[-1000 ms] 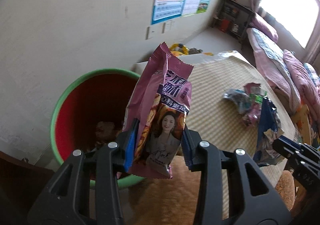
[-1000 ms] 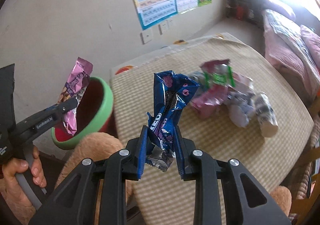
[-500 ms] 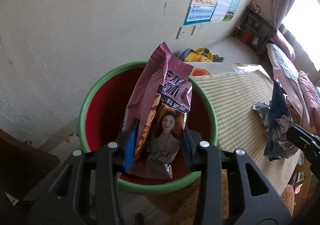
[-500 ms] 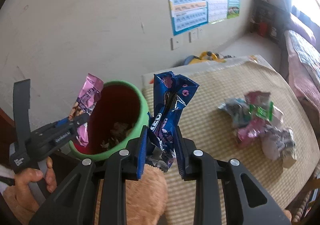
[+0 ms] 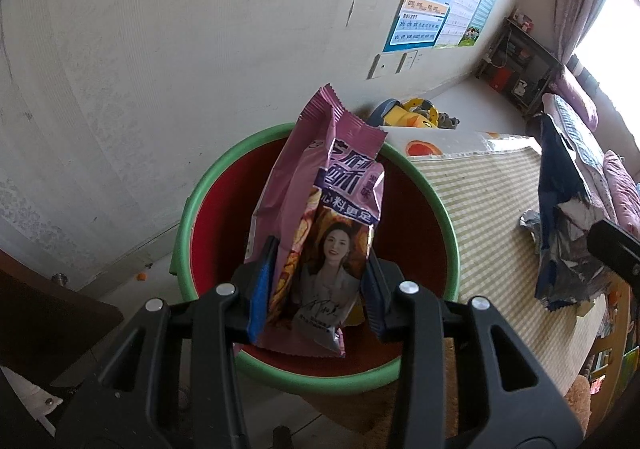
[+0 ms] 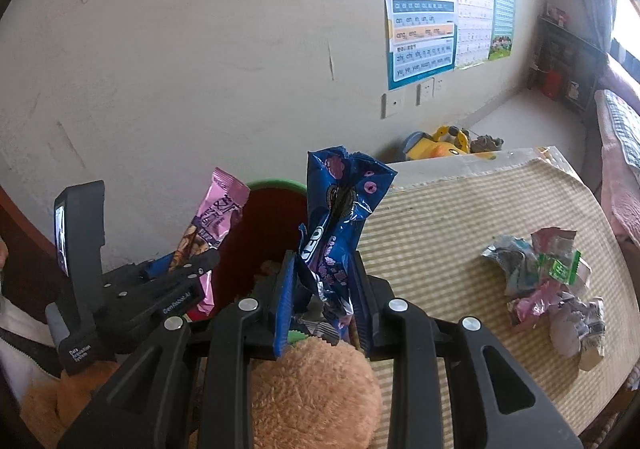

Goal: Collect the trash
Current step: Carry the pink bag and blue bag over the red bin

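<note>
— Both hands have carried their wrappers across from the table side toward the bin since a moment ago, right?
— Yes. On the left, the left gripper (image 5: 318, 289) now hangs right over the red bin (image 5: 404, 377) with the green rim, its fingers clamped on the pink snack bag (image 5: 320, 233), which stands upright above the opening.
— And the other one?
— The right gripper (image 6: 322, 301) pinches the blue cookie wrapper (image 6: 336, 225) just beside the bin's rim (image 6: 276, 183), above a brown plush toy (image 6: 312, 393).
— What's left over?
— Farther right, a pile of crumpled wrappers (image 6: 548, 285) lies on the checked table mat (image 6: 448, 225).
</note>
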Demonstrator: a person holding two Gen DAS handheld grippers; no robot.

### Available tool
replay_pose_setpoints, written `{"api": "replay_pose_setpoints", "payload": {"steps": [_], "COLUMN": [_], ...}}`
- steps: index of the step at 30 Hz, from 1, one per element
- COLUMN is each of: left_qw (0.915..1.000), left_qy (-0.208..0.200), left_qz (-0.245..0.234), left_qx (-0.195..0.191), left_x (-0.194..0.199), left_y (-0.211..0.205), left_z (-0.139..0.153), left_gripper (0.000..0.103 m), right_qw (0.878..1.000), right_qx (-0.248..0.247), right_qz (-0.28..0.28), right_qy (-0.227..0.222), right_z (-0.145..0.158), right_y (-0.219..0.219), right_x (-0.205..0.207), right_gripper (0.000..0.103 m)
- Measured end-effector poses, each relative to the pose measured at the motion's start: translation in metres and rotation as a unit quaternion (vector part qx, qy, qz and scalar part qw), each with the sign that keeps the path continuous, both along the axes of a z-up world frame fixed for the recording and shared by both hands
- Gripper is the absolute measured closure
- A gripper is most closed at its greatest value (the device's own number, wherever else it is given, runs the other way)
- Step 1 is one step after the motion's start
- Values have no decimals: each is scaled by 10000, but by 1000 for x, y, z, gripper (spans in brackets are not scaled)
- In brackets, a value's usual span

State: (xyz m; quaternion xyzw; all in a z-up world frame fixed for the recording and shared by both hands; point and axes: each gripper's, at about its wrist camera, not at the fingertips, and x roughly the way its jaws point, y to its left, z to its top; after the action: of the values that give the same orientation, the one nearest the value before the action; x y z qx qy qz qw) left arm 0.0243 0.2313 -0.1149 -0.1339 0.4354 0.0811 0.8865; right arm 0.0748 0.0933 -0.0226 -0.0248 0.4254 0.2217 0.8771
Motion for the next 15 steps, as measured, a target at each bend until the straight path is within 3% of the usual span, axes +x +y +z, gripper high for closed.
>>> {"api": "replay_pose_setpoints", "payload": {"steps": [15], "left_qw": [9999], "left_qy": [-44], "left_qz": [117], "left_qx": [1], "left_x": [-3], "left_y": [10], "left_z": [4], "left_gripper": [65], "right_qw": [9999], "right_qx": [-9], "right_qz": [126], "right_qy": [-14], "right_z": [-4], "right_y": [8], "right_x": [6], "right_gripper": [76]}}
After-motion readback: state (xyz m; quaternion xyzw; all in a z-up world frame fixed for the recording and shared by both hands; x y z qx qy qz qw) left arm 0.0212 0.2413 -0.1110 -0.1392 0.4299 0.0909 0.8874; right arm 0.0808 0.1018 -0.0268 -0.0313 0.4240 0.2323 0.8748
